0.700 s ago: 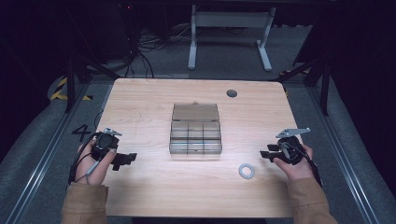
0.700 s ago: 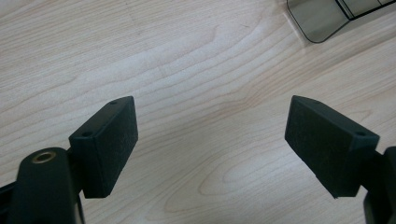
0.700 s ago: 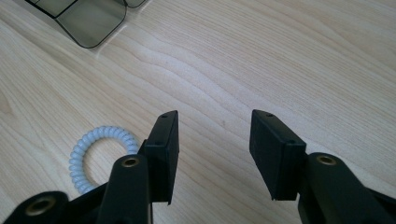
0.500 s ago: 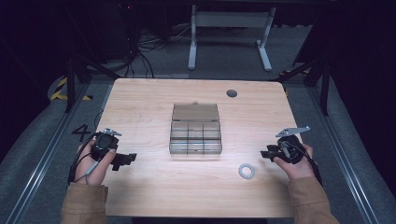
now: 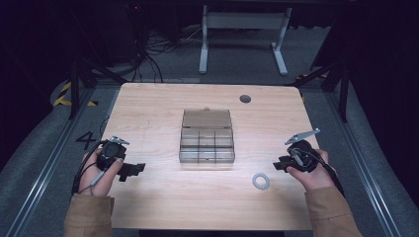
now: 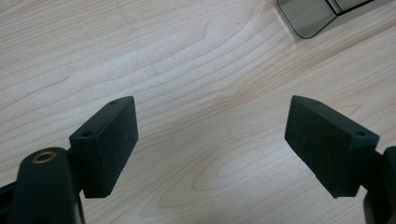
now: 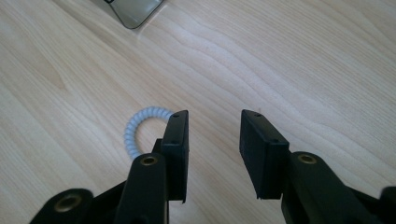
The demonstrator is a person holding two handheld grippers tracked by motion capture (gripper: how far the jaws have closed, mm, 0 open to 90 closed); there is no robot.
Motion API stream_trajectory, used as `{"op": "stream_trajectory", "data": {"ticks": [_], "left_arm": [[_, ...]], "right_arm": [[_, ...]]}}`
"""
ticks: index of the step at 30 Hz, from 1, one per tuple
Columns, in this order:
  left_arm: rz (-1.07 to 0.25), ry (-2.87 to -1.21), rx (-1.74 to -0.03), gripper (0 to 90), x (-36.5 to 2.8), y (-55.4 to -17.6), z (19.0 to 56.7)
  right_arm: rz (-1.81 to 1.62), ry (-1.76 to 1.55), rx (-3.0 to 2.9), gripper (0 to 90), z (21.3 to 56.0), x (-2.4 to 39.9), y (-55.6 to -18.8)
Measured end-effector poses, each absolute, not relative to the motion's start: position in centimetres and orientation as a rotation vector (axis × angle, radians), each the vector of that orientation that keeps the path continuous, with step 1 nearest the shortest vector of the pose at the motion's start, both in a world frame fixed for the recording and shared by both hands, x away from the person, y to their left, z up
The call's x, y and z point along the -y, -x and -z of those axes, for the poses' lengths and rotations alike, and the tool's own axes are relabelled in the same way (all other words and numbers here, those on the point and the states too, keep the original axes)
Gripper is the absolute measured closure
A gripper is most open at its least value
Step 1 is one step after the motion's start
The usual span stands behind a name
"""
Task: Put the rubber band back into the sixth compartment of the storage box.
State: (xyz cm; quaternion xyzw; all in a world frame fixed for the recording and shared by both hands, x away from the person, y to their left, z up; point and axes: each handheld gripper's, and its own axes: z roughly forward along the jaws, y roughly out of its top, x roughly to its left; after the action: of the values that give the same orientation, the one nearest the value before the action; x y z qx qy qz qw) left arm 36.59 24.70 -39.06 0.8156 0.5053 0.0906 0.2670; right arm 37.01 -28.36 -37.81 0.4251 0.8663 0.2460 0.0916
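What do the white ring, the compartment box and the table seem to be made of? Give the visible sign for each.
The ring looks like coiled plastic with a smooth matte finish: its surface is ribbed like a spiral cord. The box seems to be clear smoky plastic: the dividers show through its walls. The table appears to be pale wood or a wood-look laminate: grain lines run across it with a soft sheen.

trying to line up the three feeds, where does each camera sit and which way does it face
High view: above the person's side, looking forward and down on the table, clear compartment box and white coil ring; forearms, hands, left gripper and right gripper show.
Left gripper view: rides the left gripper, looking down at bare wood and a box corner; wide open jaws show.
Right gripper view: rides the right gripper, facing the ring; jaws apart, empty.
Shared: both gripper views catch a box corner.
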Motion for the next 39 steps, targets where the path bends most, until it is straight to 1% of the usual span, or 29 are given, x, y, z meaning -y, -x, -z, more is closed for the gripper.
{"op": "stream_trajectory", "data": {"ticks": [4,21,39], "left_arm": [[-0.240,-2.207,-1.358,17.9,-24.6,-36.5,39.0],[-0.240,-2.209,-1.353,17.9,-24.7,-36.4,38.9],[-0.238,-2.218,-1.348,17.9,-24.6,-36.4,38.9]], "right_arm": [[-0.685,-1.259,-2.589,64.5,37.2,27.3,-36.6],[-0.656,-1.233,-2.631,64.4,36.7,25.9,-35.9],[-0.634,-1.258,-2.703,65.4,39.0,25.0,-36.9]]}}
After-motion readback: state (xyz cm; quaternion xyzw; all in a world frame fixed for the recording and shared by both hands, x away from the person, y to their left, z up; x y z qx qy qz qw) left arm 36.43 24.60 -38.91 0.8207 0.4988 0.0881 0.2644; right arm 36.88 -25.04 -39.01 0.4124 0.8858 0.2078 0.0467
